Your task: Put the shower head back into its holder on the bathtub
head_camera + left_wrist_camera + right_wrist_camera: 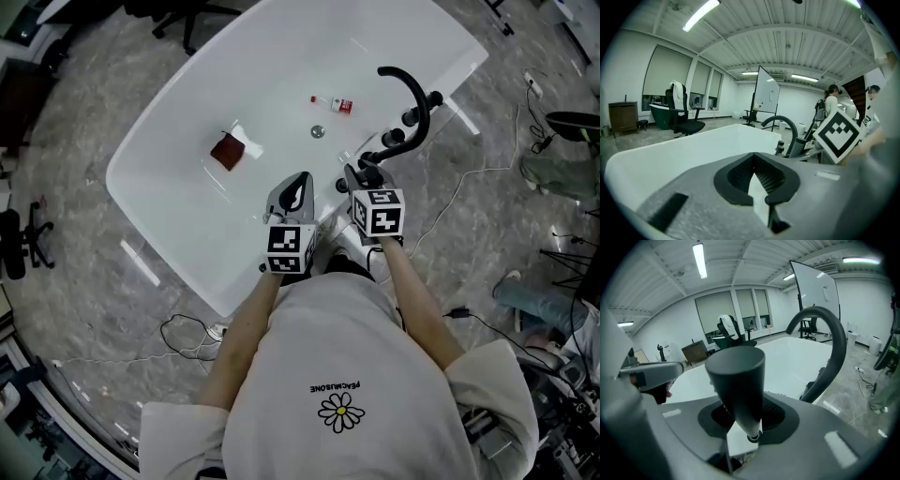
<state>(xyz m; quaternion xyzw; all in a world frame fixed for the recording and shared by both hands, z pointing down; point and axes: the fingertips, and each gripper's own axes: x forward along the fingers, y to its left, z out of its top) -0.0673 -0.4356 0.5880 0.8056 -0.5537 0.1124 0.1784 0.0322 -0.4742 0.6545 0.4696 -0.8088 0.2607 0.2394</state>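
Note:
My right gripper (pixel 356 174) hangs over the near rim of the white bathtub (pixel 127 183), shut on the dark cone-shaped shower head (pixel 737 385). The head stands upright between the pads, wide end up, chrome-ringed narrow end down. Only a dark bit of the shower head (pixel 368 171) shows in the head view. The black arched faucet (pixel 415 98) (pixel 830 345) and the black fittings (pixel 395 137) stand on the rim just beyond. I cannot make out the holder itself. My left gripper (pixel 298 180) (pixel 753 159) is shut on nothing, close beside the right one.
Inside the tub lie a dark red object (pixel 227 150), a small bottle with a red label (pixel 338 104) and the drain (pixel 318 131). Cables trail over the grey marble floor (pixel 75 281). Office chairs (pixel 686 124) and a whiteboard (pixel 766 96) stand further off.

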